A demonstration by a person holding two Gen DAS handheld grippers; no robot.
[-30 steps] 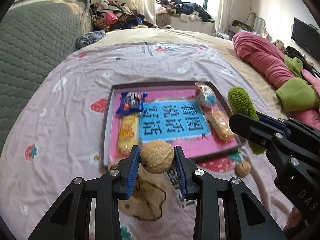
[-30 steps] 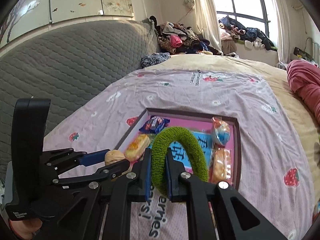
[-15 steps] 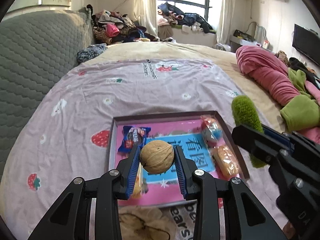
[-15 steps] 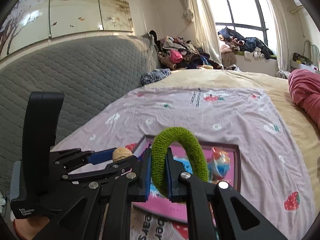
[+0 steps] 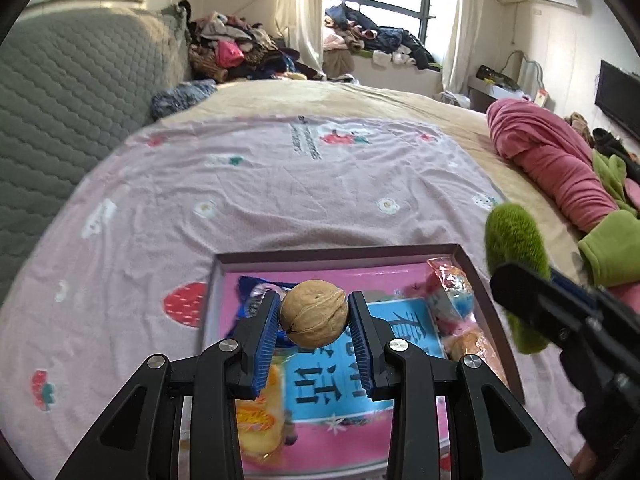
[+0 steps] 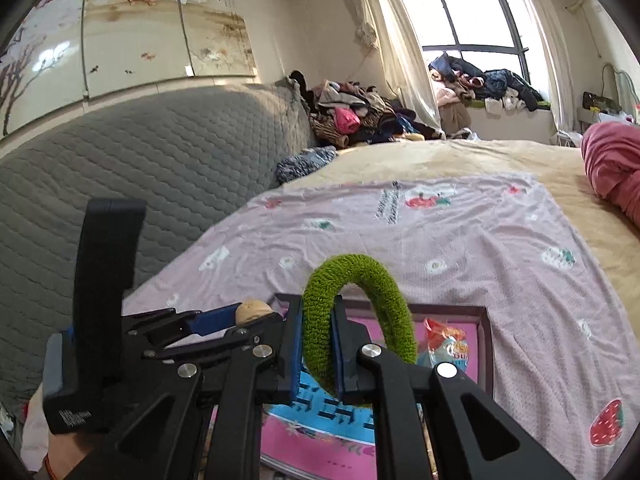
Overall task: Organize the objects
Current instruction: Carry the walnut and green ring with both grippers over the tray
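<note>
Left wrist: left tool (image 5: 313,318) grips walnut (image 5: 313,313) | right tool (image 6: 317,344) grips green ring (image 6: 360,312)

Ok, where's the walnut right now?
The walnut is clamped between the left gripper's blue pads, held in the air over the pink tray of snacks. In the right wrist view it peeks out left of the green ring.

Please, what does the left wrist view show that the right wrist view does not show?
Only the left wrist view shows the television and the yellow snack packet in the tray. Only the right wrist view shows the painted wall panels. Both show the walnut in the left gripper, the green ring in the right gripper, and the tray.
</note>
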